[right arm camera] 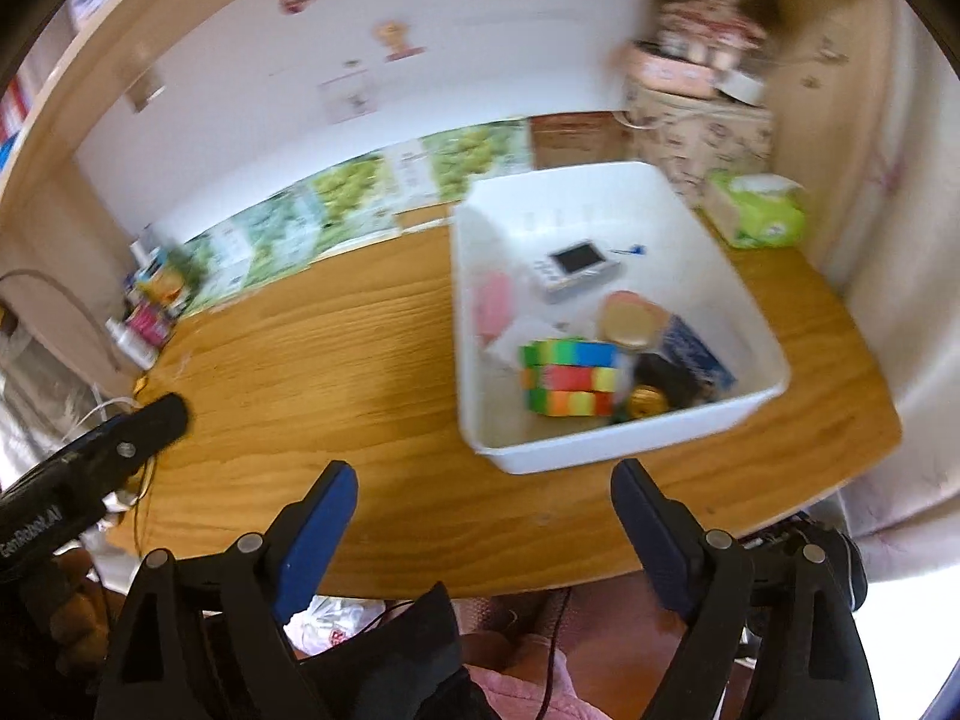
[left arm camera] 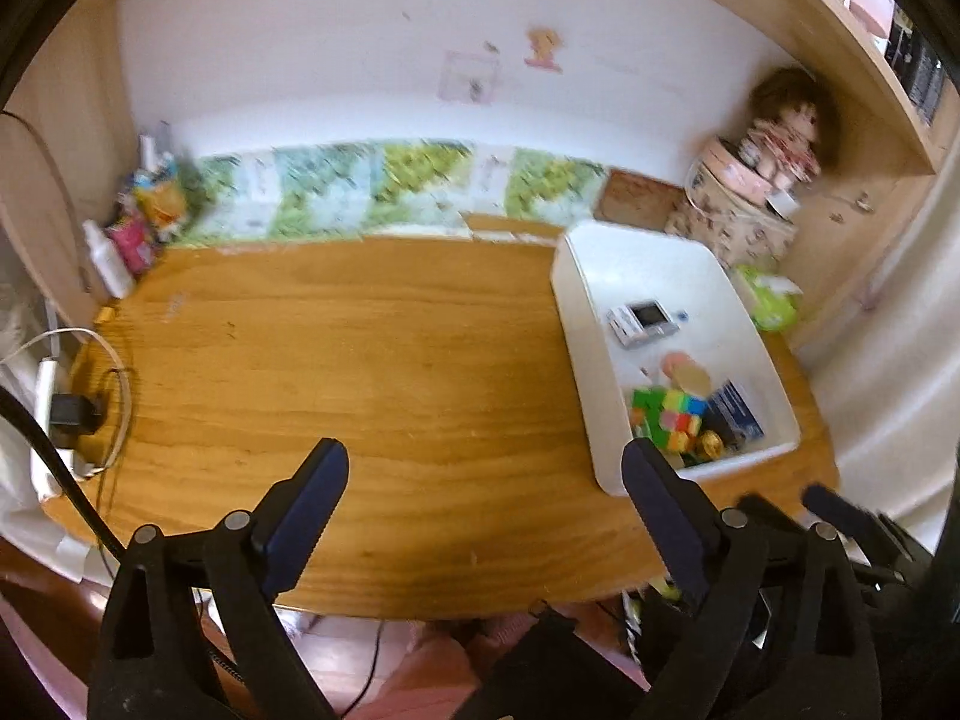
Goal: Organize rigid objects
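So, one wooden desk (left arm camera: pixel 360 360) tucked in a nook with a white wall, and one white bin (right arm camera: pixel 480 276) on its right side.

Both claws hang over the near edge with nothing in them: the left claw (left arm camera: pixel 486 480) has its jaws spread wide, and the right claw (right arm camera: pixel 483 498) is just as wide apart, sitting right in front of the bin. Inside the bin I count one colourful puzzle cube (right arm camera: pixel 570 378), one small white gadget with a screen (right arm camera: pixel 576 264), one blue box (right arm camera: pixel 696 354), one round tan lid thing (right arm camera: pixel 630 318) and one gold bit (right arm camera: pixel 645 402), all bunched toward the near corner. Behind it sit one doll (left arm camera: pixel 786 120) on patterned boxes and one green tissue pack (right arm camera: pixel 756 210). The far left corner has a blurry clutter of bottles (left arm camera: pixel 138 222), plus a charger and cables (left arm camera: pixel 78 408) at the left edge.
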Tool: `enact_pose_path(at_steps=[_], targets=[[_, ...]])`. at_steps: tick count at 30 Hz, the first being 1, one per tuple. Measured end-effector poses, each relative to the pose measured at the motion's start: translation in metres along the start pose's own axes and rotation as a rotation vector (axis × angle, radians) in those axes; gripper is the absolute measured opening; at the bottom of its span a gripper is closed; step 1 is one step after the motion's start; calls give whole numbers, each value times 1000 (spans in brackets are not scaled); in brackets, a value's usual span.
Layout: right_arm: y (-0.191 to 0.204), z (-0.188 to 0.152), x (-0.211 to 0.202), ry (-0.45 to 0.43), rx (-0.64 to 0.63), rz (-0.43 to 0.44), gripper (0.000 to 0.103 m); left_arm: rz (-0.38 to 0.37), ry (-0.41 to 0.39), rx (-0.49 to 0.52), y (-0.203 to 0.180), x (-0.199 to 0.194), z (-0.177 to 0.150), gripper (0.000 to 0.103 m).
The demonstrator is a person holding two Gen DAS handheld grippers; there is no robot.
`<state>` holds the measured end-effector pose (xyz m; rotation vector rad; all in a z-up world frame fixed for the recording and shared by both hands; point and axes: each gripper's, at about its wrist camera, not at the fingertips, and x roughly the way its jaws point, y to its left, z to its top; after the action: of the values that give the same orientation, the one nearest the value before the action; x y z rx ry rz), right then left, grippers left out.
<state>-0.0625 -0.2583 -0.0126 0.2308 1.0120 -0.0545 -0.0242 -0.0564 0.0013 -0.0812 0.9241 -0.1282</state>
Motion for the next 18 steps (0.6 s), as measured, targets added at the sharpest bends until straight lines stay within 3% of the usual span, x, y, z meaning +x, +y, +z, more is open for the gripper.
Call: enact_pose_path(at_steps=[3, 9, 18], targets=[[-12, -6, 5, 18, -12, -12, 103, 62, -48, -10, -10, 0, -11, 97], [-17, -6, -8, -36, -125, -15, 103, 163, -82, -2, -28, -1, -28, 100], [-31, -2, -27, -123, -188, -19, 103, 209, -166, -26, -47, -15, -31, 102]])
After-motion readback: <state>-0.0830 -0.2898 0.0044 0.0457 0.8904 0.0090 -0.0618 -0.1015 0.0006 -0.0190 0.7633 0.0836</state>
